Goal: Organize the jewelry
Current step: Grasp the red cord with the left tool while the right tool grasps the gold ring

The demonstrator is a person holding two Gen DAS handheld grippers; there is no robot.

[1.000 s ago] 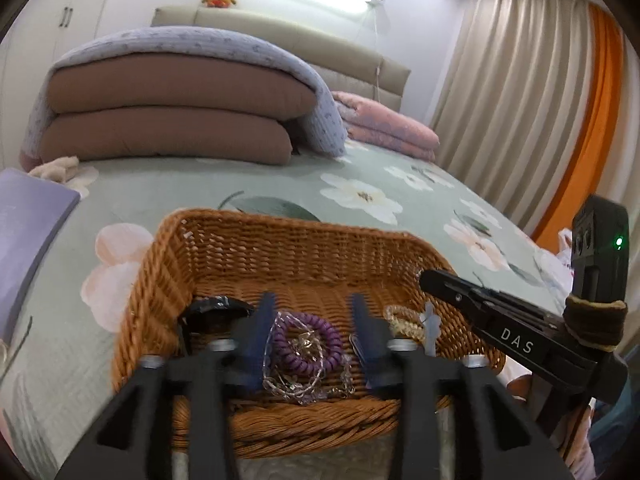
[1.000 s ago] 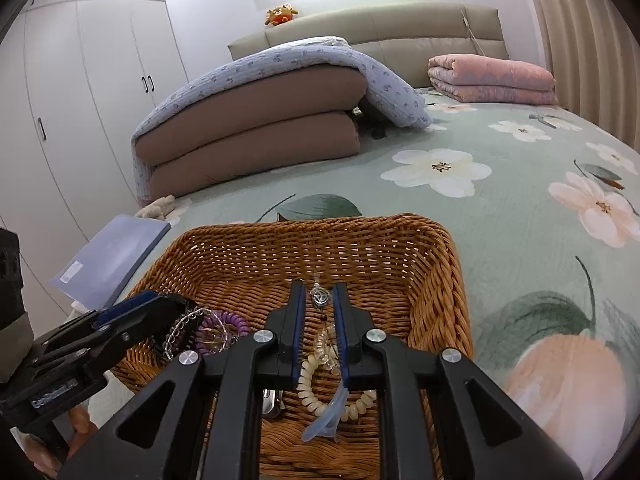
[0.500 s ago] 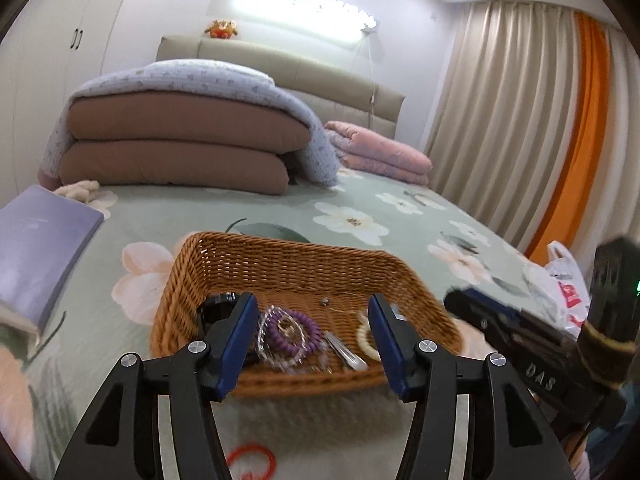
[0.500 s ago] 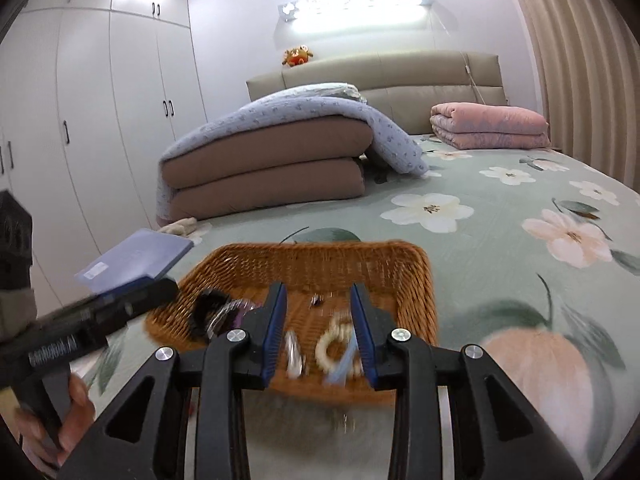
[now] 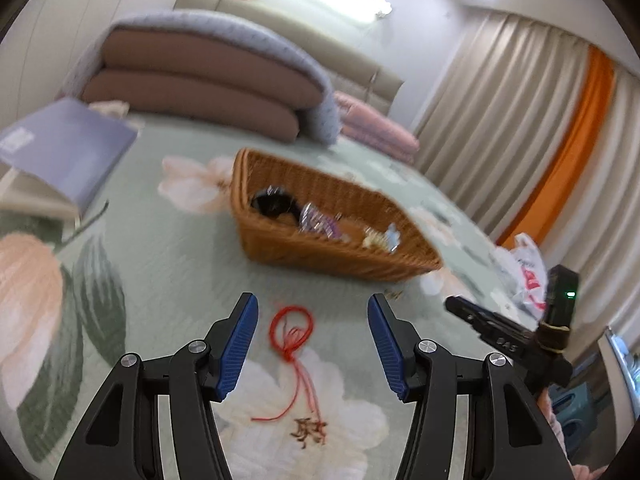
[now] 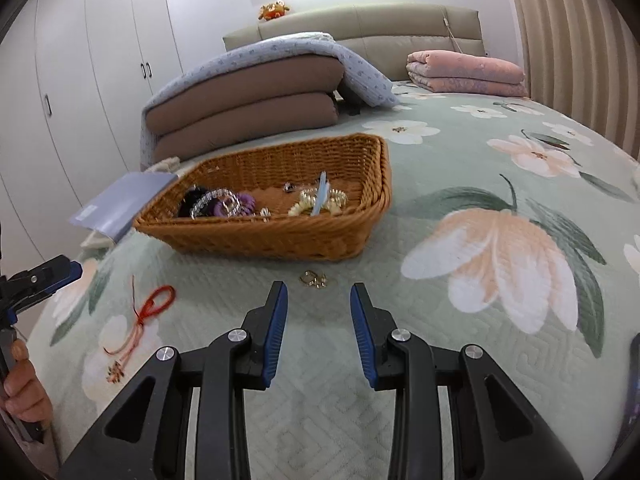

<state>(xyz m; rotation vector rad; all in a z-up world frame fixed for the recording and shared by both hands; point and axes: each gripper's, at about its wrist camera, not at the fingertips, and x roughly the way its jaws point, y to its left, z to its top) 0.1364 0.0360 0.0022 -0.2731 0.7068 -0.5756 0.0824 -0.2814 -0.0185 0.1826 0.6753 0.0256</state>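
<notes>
Jewelry mostly sits in the wicker basket (image 6: 280, 236), mid-bed. Two pieces are loose on the bedspread near the foot edge. Left tongs (image 5: 310, 340) wide, empty, straddling the red cord bracelet (image 5: 294, 330). Right tongs (image 6: 319, 322) wide, empty, aimed at the small gold piece (image 6: 313, 279) just short of the basket's near wall. Judged step: pick-up phase. Next: lower, close, lift into basket.

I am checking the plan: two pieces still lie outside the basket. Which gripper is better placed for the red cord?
The left gripper: it is open and the red cord lies between its fingers. The right gripper faces the small gold piece instead.
</notes>
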